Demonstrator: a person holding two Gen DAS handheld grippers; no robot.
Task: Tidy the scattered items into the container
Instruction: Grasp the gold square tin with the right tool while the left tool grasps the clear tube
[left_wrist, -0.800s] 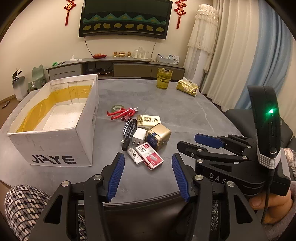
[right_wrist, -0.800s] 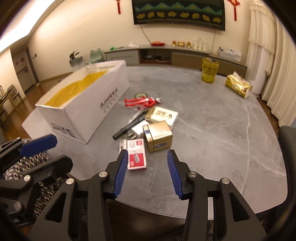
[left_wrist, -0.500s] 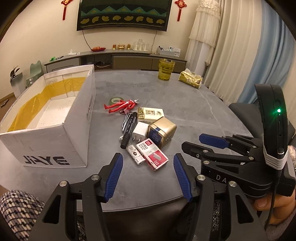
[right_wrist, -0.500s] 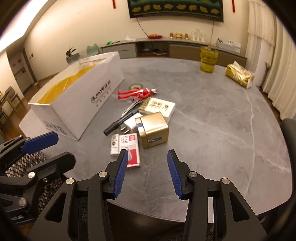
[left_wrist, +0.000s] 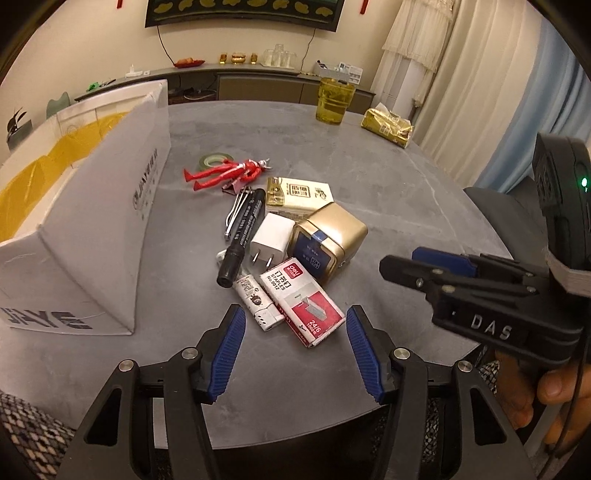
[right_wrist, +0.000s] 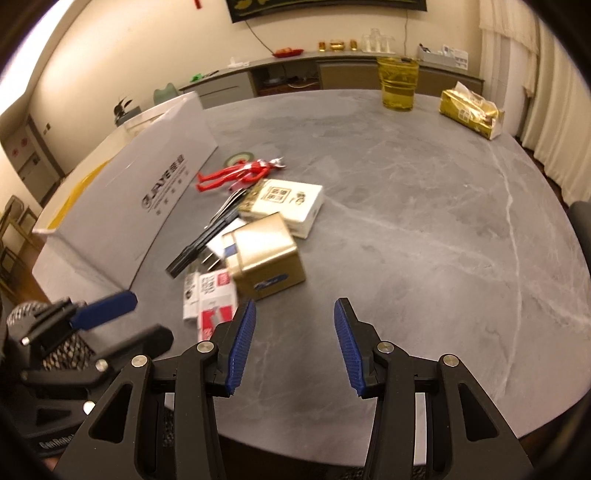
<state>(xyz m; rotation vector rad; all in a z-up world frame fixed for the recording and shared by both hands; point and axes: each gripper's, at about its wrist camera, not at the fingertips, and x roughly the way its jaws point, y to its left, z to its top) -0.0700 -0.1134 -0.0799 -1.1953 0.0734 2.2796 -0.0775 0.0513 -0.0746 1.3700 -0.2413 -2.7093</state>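
Observation:
A white cardboard box (left_wrist: 110, 236) (right_wrist: 147, 206) with a yellow lining stands open at the table's left. Scattered beside it lie a red staples box (left_wrist: 301, 301) (right_wrist: 216, 299), a small white lighter (left_wrist: 255, 299), a black marker (left_wrist: 243, 236), a white charger plug (left_wrist: 271, 240), a gold tin (left_wrist: 327, 240) (right_wrist: 264, 254), a cream card box (left_wrist: 299, 192) (right_wrist: 284, 205), a red toy figure (left_wrist: 225, 172) (right_wrist: 236, 171) and a green tape roll (left_wrist: 211, 159). My left gripper (left_wrist: 293, 332) is open just short of the staples box. My right gripper (right_wrist: 291, 332) is open near the gold tin.
A yellow glass (left_wrist: 334, 101) (right_wrist: 398, 86) and a gold foil packet (left_wrist: 388, 127) (right_wrist: 471, 109) stand at the table's far side. A sideboard (left_wrist: 258, 83) lines the back wall. The grey table edge (left_wrist: 295, 424) runs right under both grippers.
Both grippers have moved forward and down toward the pile of items, which now looks larger. Both stay open.

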